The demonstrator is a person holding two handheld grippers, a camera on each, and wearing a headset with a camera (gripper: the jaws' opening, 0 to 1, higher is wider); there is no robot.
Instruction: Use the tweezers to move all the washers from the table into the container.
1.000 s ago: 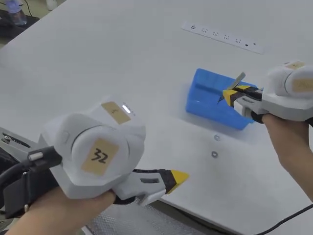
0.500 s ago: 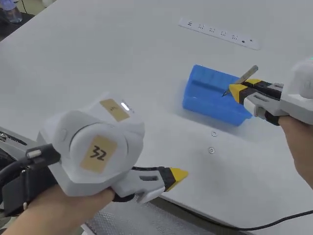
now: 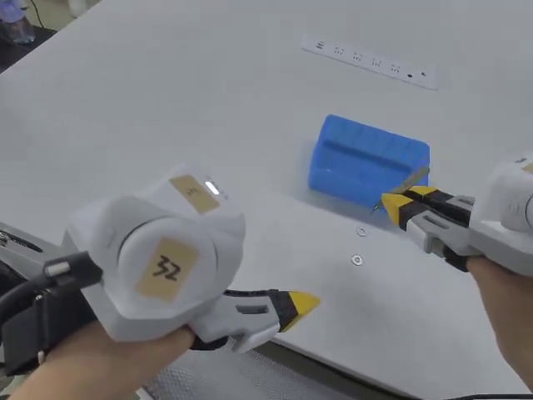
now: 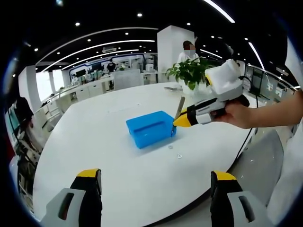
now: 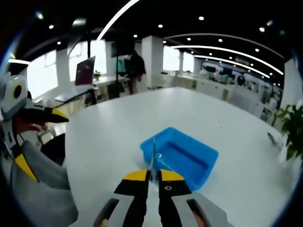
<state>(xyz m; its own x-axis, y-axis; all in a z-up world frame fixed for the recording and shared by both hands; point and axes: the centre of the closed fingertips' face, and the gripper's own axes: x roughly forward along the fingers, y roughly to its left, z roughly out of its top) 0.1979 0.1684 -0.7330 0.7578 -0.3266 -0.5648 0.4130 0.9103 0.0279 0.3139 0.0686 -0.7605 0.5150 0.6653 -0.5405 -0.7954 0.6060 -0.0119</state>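
On our right gripper point(image 3: 398, 203) the fingers clench the tweezers point(image 3: 414, 178) at the near side of the blue container point(image 3: 366, 154); our left gripper point(image 3: 304, 302) stands released. Two washers point(image 3: 356, 260) lie on the bench point(image 3: 166, 100) just near of the container. We judge a skewed pinch could flick one away.

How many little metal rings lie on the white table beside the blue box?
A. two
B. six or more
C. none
A: the head view shows a near washer and a far washer lying apart on the table, just in front of the blue container.
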